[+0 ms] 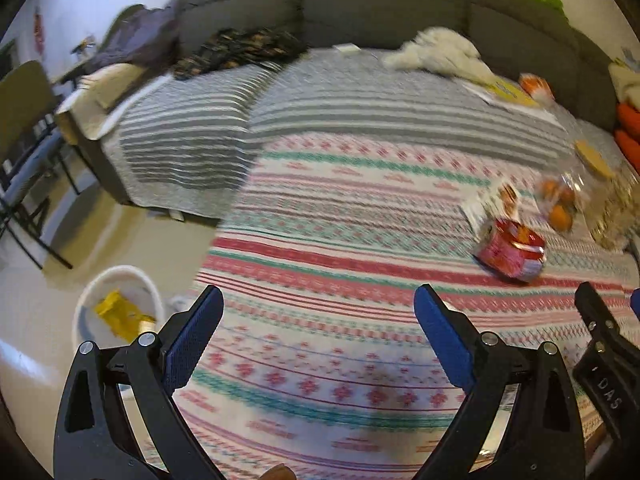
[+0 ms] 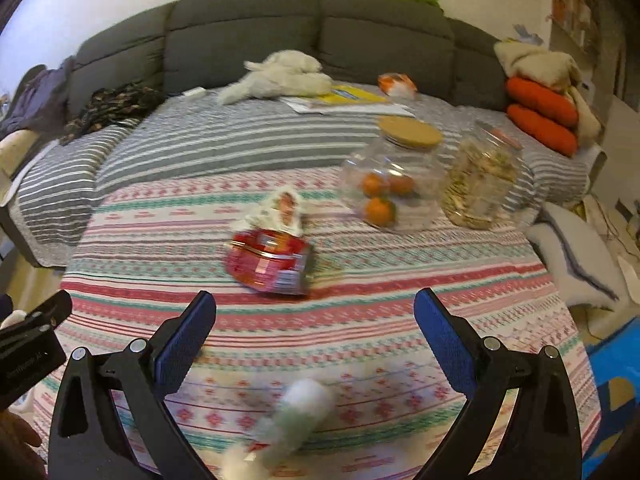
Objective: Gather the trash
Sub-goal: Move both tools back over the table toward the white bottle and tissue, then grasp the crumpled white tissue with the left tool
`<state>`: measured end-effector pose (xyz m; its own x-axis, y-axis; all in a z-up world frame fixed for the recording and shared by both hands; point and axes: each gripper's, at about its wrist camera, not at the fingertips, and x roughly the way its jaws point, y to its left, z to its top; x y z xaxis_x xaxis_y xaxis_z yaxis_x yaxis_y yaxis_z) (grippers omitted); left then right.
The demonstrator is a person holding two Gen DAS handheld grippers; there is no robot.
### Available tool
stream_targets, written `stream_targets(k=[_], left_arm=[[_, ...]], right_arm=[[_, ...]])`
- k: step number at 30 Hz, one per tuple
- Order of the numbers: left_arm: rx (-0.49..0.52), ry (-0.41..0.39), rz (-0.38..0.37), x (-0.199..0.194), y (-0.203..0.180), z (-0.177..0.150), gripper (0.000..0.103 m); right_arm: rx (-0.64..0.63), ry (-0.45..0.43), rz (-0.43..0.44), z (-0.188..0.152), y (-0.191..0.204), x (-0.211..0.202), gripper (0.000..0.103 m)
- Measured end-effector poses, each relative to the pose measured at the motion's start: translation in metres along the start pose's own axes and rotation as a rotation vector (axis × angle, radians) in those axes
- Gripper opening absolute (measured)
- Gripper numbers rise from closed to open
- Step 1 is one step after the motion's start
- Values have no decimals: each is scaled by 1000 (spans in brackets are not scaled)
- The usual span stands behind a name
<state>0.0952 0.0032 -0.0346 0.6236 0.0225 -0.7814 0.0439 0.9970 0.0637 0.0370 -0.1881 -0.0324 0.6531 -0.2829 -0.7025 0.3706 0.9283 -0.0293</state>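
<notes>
A crumpled red snack wrapper (image 2: 270,262) lies on the patterned cloth of the table, with a white wrapper (image 2: 282,208) just behind it. Both also show in the left wrist view: the red wrapper (image 1: 510,254) and the white one (image 1: 494,202), far right. A blurred white and green bottle-like piece (image 2: 298,414) lies low between my right gripper's fingers. My right gripper (image 2: 316,340) is open and empty, short of the red wrapper. My left gripper (image 1: 318,334) is open and empty over the table's left part. A white bin (image 1: 120,304) on the floor at left holds a yellow wrapper (image 1: 122,314).
Two clear jars stand at the table's far right: one with oranges (image 2: 390,182) and a cork lid, one with snacks (image 2: 482,178). A grey sofa (image 2: 280,36) with a striped cover carries clothes, papers and orange cushions (image 2: 542,110). Chairs (image 1: 28,152) stand at left.
</notes>
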Motion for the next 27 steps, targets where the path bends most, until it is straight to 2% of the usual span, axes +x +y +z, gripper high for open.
stream_targets(k=[6,10,12,14,18,20,21,25,27], left_arm=[[67,87,-45,37,-40,-5,91],[77,149,-91,58,-61,-13,81],[89,162,-81,68,-69,-17,75],[91,179,-80,76,-74,-19,62],[54,209,-134,88,-77,-24,48],[64,203,-171,86,-80,-24,23],[74,202,-192,83,-83,-24,20],[112,187,-181,78,-85,-25,17],[129,195,-186,81,-86,-24,22]], right_arm=[[41,51,-56,-4,-37,11,96],[31,100,-67,-11,-51,18,96],[20,125,-74,-16,-54,23,96],[18,142,-84,-20,-57,26,96],[46,199,-66,-27,-64,32,96],[58,226,-51,-30,-64,34,96],[62,235,-46,-31,-63,35,96],[79,274,-7,-36,-55,39,96],[96,281,-1,-37,-54,41,96]])
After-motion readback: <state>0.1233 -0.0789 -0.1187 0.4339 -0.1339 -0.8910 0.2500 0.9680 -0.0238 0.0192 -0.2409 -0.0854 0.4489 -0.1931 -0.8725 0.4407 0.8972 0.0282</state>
